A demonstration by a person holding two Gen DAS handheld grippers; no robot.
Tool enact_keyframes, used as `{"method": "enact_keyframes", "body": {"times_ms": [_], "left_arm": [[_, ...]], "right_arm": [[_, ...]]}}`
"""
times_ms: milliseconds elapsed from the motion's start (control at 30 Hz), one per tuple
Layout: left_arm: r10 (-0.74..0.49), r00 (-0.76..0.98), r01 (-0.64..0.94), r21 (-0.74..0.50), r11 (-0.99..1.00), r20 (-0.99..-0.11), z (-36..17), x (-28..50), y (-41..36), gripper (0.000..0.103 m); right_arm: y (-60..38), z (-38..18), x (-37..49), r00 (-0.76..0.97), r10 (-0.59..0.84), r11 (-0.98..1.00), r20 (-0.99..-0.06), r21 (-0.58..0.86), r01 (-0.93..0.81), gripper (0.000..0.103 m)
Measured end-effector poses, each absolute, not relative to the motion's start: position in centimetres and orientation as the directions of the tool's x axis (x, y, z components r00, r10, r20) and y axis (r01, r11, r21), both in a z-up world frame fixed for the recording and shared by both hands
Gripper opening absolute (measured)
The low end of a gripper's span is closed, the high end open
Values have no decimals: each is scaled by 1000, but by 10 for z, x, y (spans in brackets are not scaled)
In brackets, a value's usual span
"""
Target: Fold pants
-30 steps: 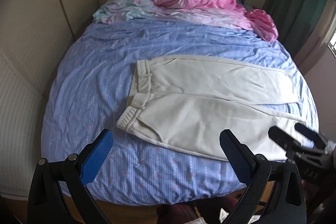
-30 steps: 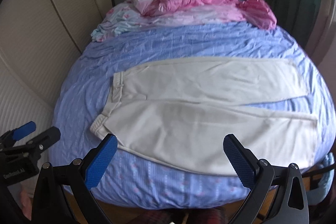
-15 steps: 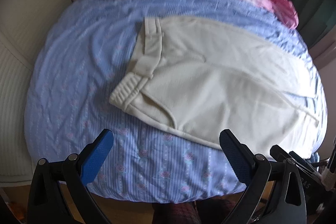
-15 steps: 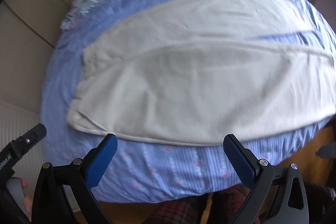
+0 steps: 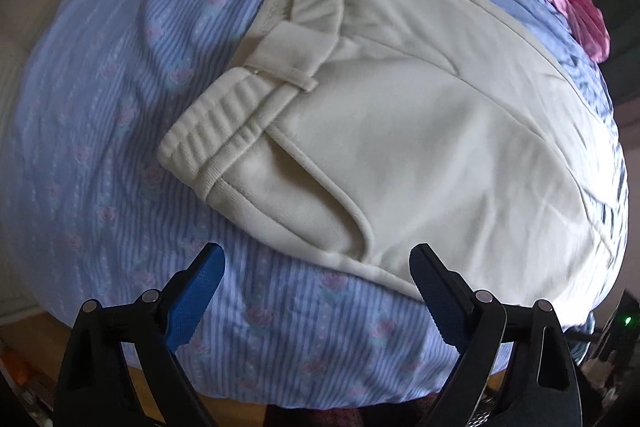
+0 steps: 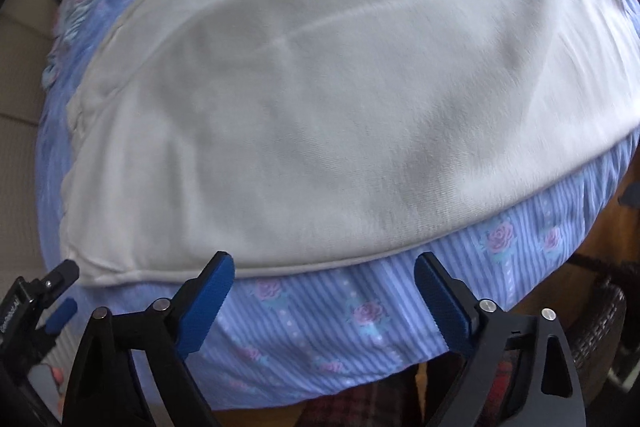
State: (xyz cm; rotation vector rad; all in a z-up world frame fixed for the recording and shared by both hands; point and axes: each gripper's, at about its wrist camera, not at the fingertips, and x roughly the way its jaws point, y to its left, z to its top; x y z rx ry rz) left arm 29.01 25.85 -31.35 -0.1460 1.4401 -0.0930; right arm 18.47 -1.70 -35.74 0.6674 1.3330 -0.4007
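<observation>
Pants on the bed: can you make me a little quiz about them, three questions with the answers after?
1. True or false: the pants are already folded into a small square.
2. What lies right under the pants: A) a wooden table, B) a blue striped sheet with roses, C) a towel?
3. Fill in: the left gripper is nearest the pants' ____ end.

Key: 1. False, they lie spread flat. 2. B. 3. Waistband; the right gripper hangs over a leg's near edge. Both jaws are closing, with nothing between them.
</observation>
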Motion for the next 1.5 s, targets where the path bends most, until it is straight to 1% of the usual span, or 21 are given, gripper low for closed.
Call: {"method": "enact_keyframes", "body": {"times_ms": [67,133,233,267,300,333,367,400,433,467,500,533,633,767,933,1100,1267,1500], "left_arm": [[-166,115,-59,-174,983,-979,-322,295,266,91],[-182,99,-90,-191,977,-978,-329,298,272,89],[-211,90,-114,-221,969,-973,-339,302,279,88],[-223,89,-118,-233,965,-971,-341,302,280,84],[-239,88,-120,-249,961,-967,-344,303,280,82],[-258,83,-123,-267,956,-962,-346,304,281,73],[-279,76,-128,-287,949,-957,-348,304,282,60],[-309,71,-134,-316,939,-948,-348,303,282,53],[-323,74,-134,-330,934,-944,-349,303,281,41],[-327,76,-133,-335,933,-942,-347,302,280,34],[-320,85,-126,-328,936,-944,-343,300,280,29],[-312,93,-120,-321,939,-946,-340,297,279,22],[-294,102,-95,-303,948,-950,-327,290,280,13],[-286,119,-76,-296,952,-951,-312,287,278,10],[-290,155,-55,-302,952,-944,-287,284,274,9],[-299,205,-34,-312,949,-932,-257,286,264,9],[-296,247,-58,-319,946,-923,-235,295,257,8],[-296,299,-111,-341,934,-907,-216,325,251,8]], "right_arm": [[-17,-366,187,200,95,748,-975,202,632,91],[-16,-376,190,186,106,743,-977,202,637,86],[-11,-384,192,174,117,731,-978,203,652,84],[-10,-386,193,169,119,728,-978,202,656,83],[-10,-388,195,164,121,726,-979,200,658,80],[-11,-390,197,160,125,722,-979,200,662,75],[-12,-392,198,154,131,719,-979,201,665,71],[-13,-392,200,149,137,719,-979,202,665,60],[-13,-392,201,148,145,720,-978,207,662,49],[-14,-391,203,152,153,725,-976,216,654,44],[-15,-389,205,156,161,731,-975,224,644,35],[-15,-386,206,160,166,737,-973,230,636,26],[-20,-375,210,179,168,760,-970,243,603,15],[-27,-344,213,218,143,787,-965,244,567,13],[-29,-285,218,292,81,837,-953,224,499,13],[-51,-250,224,337,82,842,-938,246,480,13],[-69,-217,220,377,70,869,-923,242,431,13],[-81,-185,270,425,51,910,-904,217,353,13]]}}
